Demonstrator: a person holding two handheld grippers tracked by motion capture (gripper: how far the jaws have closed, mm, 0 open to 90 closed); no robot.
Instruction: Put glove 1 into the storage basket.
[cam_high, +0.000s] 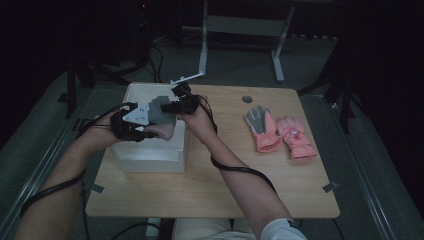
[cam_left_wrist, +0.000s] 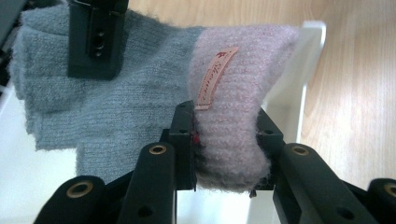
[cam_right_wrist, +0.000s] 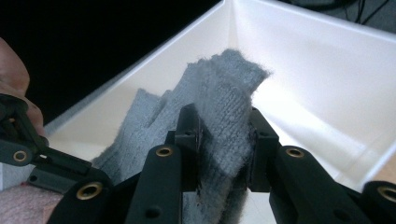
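Observation:
A knitted glove (cam_high: 162, 117), grey with a pink cuff, hangs stretched between both grippers over the white box (cam_high: 150, 157). My left gripper (cam_high: 145, 131) is shut on the pink cuff (cam_left_wrist: 233, 116), which bears a small fabric label (cam_left_wrist: 215, 77). My right gripper (cam_high: 170, 106) is shut on the grey finger end (cam_right_wrist: 224, 126). In the left gripper view the right gripper's jaw pinches the grey part at top left. In the right gripper view the box's white inside (cam_right_wrist: 308, 79) lies right under the glove.
A pair of pink ski gloves (cam_high: 280, 132) lies on the right half of the wooden table (cam_high: 225, 190), one palm up with a grey palm. A round hole (cam_high: 247, 99) sits near the far edge. A metal stand (cam_high: 240, 30) is beyond the table.

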